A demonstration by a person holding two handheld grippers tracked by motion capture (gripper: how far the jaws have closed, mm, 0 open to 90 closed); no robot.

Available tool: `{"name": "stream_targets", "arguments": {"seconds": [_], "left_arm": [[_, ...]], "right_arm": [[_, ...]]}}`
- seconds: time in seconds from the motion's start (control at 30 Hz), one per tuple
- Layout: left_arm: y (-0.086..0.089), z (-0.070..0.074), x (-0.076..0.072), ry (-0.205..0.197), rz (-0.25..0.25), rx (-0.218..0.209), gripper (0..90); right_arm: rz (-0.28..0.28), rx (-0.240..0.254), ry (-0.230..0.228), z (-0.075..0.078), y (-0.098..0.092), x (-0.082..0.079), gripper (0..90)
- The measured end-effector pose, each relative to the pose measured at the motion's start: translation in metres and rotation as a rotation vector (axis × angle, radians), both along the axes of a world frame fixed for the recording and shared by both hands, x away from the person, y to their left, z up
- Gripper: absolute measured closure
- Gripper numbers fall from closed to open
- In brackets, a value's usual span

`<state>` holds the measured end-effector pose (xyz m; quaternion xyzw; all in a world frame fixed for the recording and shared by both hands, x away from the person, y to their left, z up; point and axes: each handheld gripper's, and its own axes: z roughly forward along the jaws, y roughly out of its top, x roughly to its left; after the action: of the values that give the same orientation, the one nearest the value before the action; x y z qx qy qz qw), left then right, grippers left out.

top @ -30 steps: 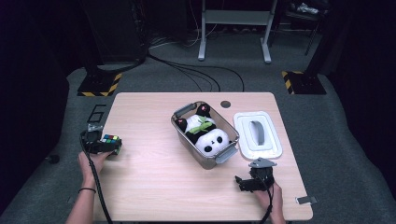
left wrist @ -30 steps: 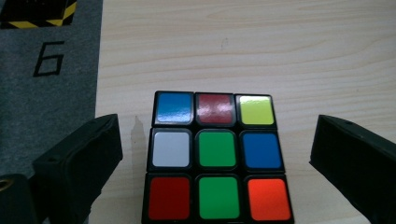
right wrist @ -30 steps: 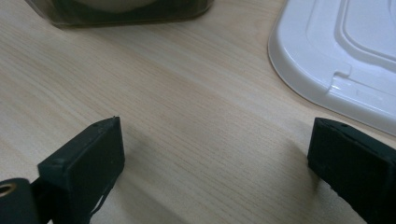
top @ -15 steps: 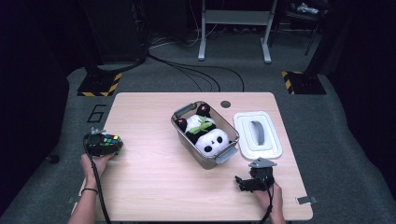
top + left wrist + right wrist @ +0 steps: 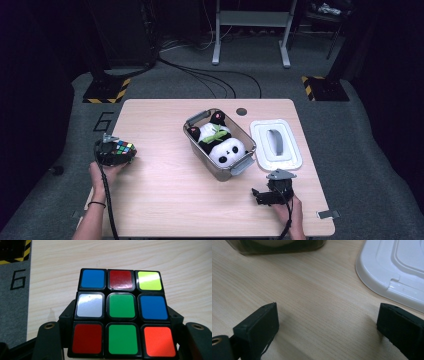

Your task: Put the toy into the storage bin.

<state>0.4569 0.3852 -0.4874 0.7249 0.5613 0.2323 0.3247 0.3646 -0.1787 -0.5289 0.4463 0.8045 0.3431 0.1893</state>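
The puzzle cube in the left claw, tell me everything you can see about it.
The puzzle cube is a three-by-three twisty cube with a black plastic frame and glossy stickers, scrambled. The face shown in the left gripper view reads blue, red, yellow; white, green, blue; red, green, orange. It sits clamped between the jaws of the left claw, near the left edge of the wooden table.

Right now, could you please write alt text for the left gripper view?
A scrambled puzzle cube is clamped between two black fingers, above a light wooden table. Its facing side has a green centre tile.
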Motion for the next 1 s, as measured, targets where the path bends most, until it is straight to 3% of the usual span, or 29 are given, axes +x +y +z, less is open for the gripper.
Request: {"name": "stream_targets", "arguments": {"seconds": [0.1, 0.37, 0.47, 0.7, 1.0], "left_arm": [[-0.004, 0.004, -0.001, -0.001, -0.026, 0.012, 34.1], [-0.018, 0.022, -0.001, -0.035, -0.075, -0.022, 34.0], [-0.028, 0.032, -0.001, -0.021, -0.107, -0.023, 34.0], [-0.054, 0.053, -0.001, -0.035, -0.180, -0.014, 34.0], [-0.083, 0.077, 0.001, -0.074, -0.267, -0.003, 34.0]], "right_arm": [[-0.001, 0.001, 0.001, 0.000, 0.000, 0.000, 3.2], [-0.001, 0.002, 0.002, 0.000, 0.000, 0.000, 3.3], [-0.001, 0.003, 0.005, 0.000, 0.000, 0.000, 3.4], [0.006, -0.003, -0.003, 0.000, 0.000, 0.001, 3.4], [0.005, -0.003, -0.003, 0.000, 0.000, 0.001, 3.4]]}}
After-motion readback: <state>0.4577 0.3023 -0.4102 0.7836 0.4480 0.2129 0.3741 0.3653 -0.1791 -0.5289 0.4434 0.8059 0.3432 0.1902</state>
